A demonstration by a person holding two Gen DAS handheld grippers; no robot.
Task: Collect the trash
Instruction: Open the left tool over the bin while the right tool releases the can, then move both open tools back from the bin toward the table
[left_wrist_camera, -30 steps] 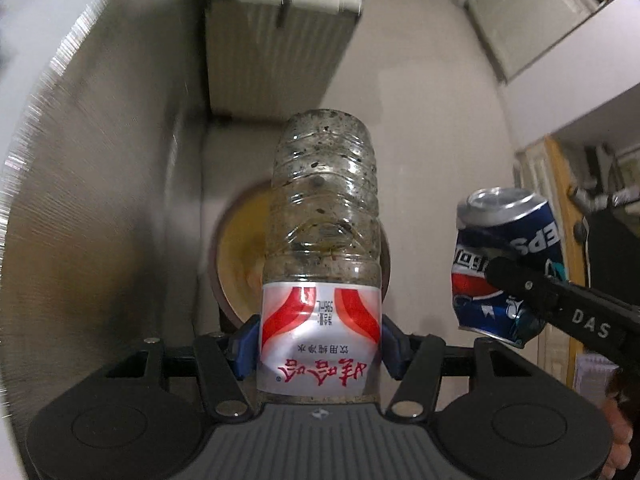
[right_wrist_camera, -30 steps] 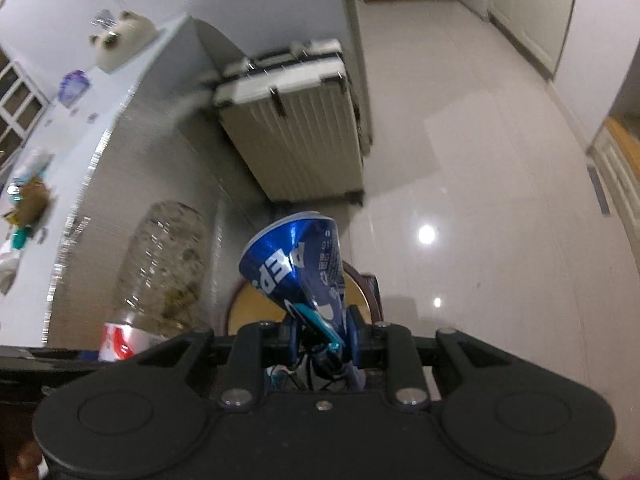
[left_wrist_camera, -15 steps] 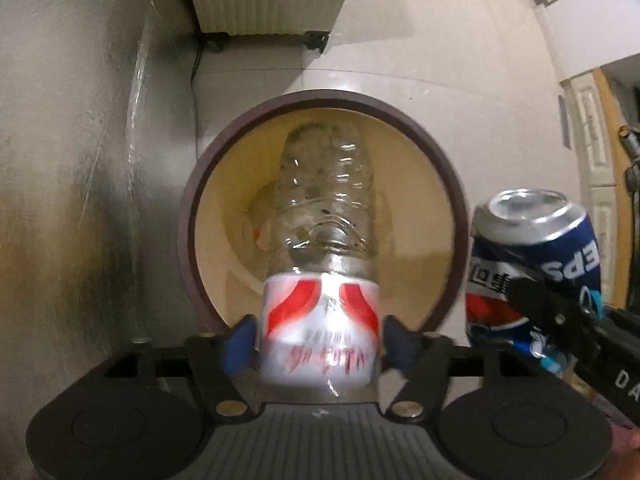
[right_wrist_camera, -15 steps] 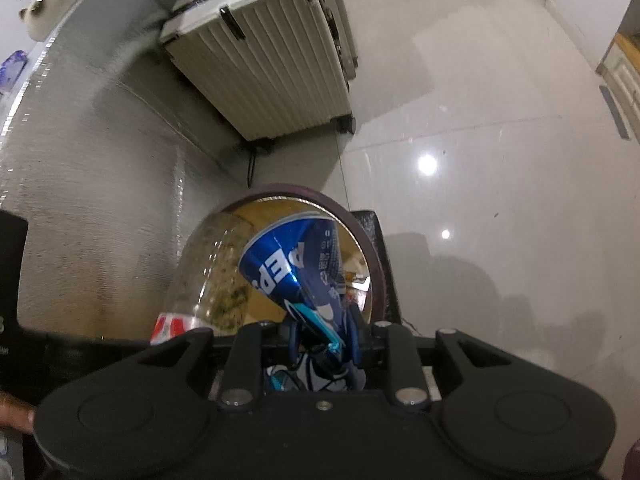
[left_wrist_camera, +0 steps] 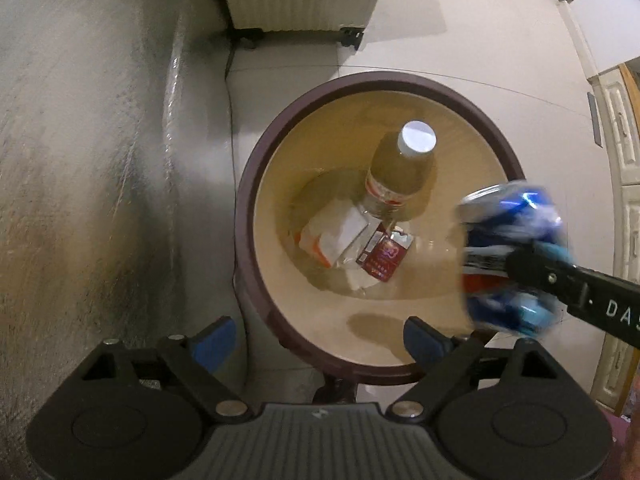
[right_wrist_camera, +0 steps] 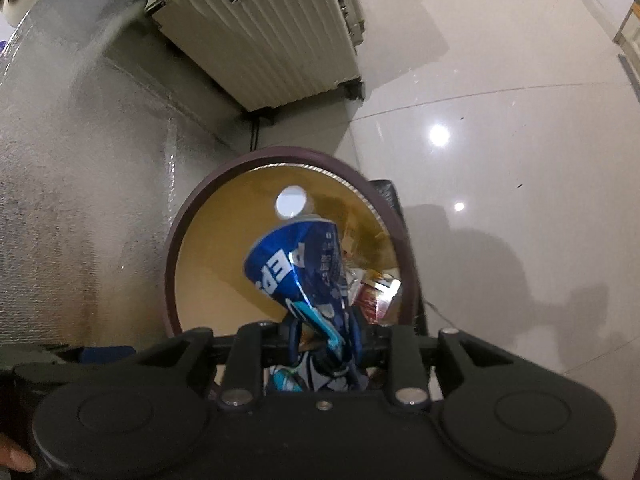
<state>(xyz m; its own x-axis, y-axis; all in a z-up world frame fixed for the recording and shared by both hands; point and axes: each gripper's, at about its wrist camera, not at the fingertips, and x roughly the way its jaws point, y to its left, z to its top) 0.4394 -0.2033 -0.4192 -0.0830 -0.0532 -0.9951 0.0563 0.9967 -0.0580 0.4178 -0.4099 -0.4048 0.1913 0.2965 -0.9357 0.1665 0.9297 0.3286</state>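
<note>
A round bin with a dark brown rim (left_wrist_camera: 248, 208) (right_wrist_camera: 172, 264) and tan inside stands on the floor below both grippers. The clear plastic bottle (left_wrist_camera: 400, 176) with a white cap (right_wrist_camera: 291, 201) lies inside it, leaning on the wall. My left gripper (left_wrist_camera: 318, 340) hangs over the bin's near rim, its jaws opening wide with nothing between them. My right gripper (right_wrist_camera: 324, 336) (left_wrist_camera: 540, 272) holds a crushed blue soda can (right_wrist_camera: 296, 268) (left_wrist_camera: 508, 216) above the bin's right side. Its jaws are opening, with the can still pinched between the pads.
At the bin's bottom lie a red cigarette pack (left_wrist_camera: 382, 258) and a white and orange carton (left_wrist_camera: 332, 232). A ribbed cream suitcase (right_wrist_camera: 260, 32) on wheels stands behind the bin. A grey textured wall (left_wrist_camera: 80, 160) runs along the left. Glossy floor tiles (right_wrist_camera: 500, 140) spread to the right.
Both grippers sank toward the bin. The left gripper opened and the bottle dropped into the bin. The right gripper still carries the can, now over the bin.
</note>
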